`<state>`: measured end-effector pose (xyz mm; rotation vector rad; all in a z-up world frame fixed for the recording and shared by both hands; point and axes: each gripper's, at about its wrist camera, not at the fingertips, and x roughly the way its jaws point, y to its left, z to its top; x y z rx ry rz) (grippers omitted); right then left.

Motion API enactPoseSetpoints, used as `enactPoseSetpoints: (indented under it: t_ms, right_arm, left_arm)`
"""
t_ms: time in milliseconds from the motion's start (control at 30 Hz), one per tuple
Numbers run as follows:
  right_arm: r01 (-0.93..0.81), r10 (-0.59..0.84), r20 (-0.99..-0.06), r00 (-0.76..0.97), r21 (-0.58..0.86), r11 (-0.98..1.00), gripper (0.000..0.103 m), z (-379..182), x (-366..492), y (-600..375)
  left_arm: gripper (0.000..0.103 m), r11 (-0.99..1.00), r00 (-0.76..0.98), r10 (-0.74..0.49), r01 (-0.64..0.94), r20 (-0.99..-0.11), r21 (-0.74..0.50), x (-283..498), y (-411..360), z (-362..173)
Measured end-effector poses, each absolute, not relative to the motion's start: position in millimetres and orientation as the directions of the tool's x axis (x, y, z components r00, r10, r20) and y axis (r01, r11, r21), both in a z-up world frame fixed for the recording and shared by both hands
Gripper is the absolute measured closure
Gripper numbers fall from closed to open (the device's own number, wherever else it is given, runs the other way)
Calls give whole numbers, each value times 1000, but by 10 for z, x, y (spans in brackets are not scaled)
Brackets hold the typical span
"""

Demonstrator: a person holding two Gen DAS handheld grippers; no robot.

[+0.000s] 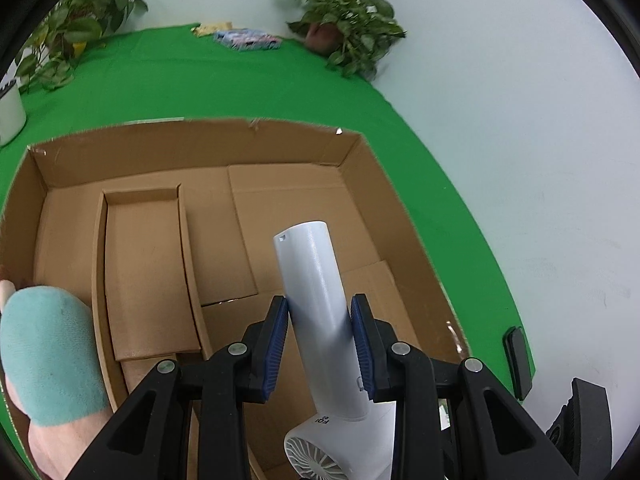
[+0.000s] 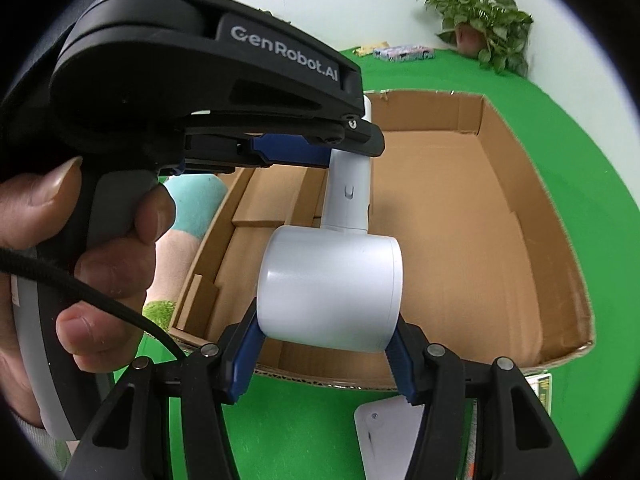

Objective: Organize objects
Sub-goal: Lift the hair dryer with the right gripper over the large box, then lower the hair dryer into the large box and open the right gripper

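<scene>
A white hand-held fan (image 1: 316, 312) with a round head and a straight handle is held over an open cardboard box (image 1: 248, 136). My left gripper (image 1: 320, 312) is shut on the fan's handle, its blue pads on both sides. My right gripper (image 2: 326, 332) is shut on the fan's round head (image 2: 332, 292). The left gripper's body (image 2: 200, 80) and the hand holding it fill the upper left of the right wrist view. The box (image 2: 532, 208) lies on a green cloth and holds a narrow cardboard tray (image 1: 148, 272) at its left side.
A teal and pink plush toy (image 1: 48, 352) lies left of the box, also in the right wrist view (image 2: 192, 208). Potted plants (image 1: 344, 20) and a colourful packet (image 1: 248, 40) stand at the back. A white cup (image 1: 10, 112) stands far left. A white flat object (image 2: 384, 440) lies by the box's near edge.
</scene>
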<state>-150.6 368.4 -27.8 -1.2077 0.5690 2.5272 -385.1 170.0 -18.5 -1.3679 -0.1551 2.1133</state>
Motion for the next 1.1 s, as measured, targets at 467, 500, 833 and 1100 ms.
enactPoseSetpoints:
  t_ms: [467,500,833,1100]
  right_arm:
    - [-411,72,-800,-596,227,-883,48,-420,-1589,3682]
    - [-410,68,-802,-594,228,-883,48,-426,-1593,3681]
    - [-400,-9,-828,-561,280,-872,48,-594,-1701,3892]
    - [-378,-68,-841,-536,311,-872,45,-662,-1798,4063]
  left_arm:
    - [74,-819,-275,527,-416,-804,-395,-3845,1621,-368]
    - [74,-821,-271,524,-411,-807,-395,-3852,1621,-387]
    - [73,-853,-253,458,-395,-852,-341,-3923,1733,-562]
    - [71,-856,-260,472,-365,-842,-367,-3923,1574,-548]
